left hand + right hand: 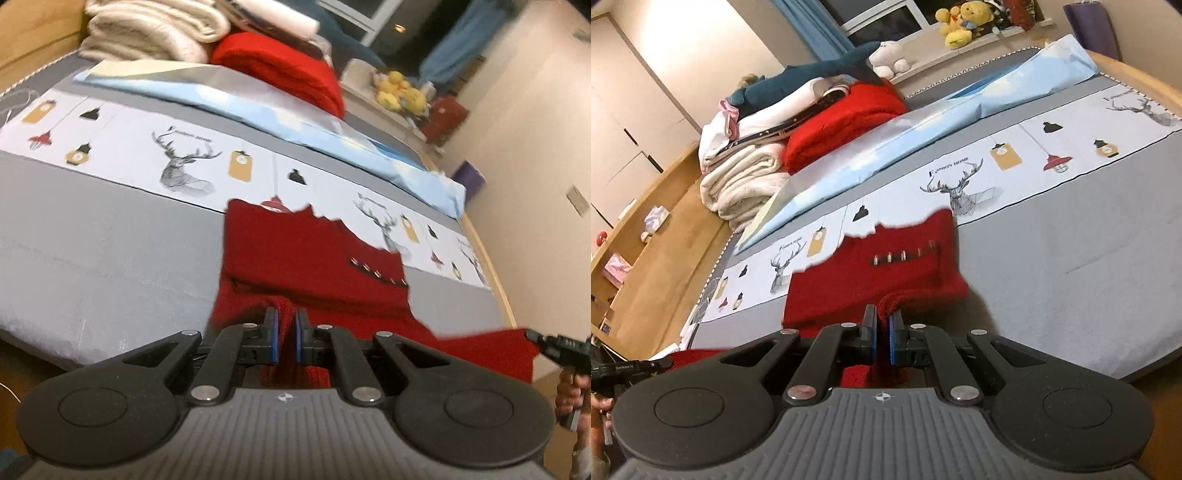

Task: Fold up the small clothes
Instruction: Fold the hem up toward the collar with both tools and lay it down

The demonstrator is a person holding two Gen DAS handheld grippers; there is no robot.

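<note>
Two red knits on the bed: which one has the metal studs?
The dark red knit garment held by both grippers has them; the bright red folded knit in the pile is plain.

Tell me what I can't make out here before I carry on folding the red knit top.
- Red knit top: near hem hidden behind the left gripper body, left wrist view.
- Same in the right wrist view, behind the right gripper.
- Far edge of the top: motion-blurred, both views, so garment type unclear.
- Small metal studs: too small to identify.
- Print lettering on the bed cover: unreadable.

Dark red knit garment (314, 258); grey bedsheet (92, 240), white deer-print band (184, 162); pale blue pillow (258, 110)
</note>
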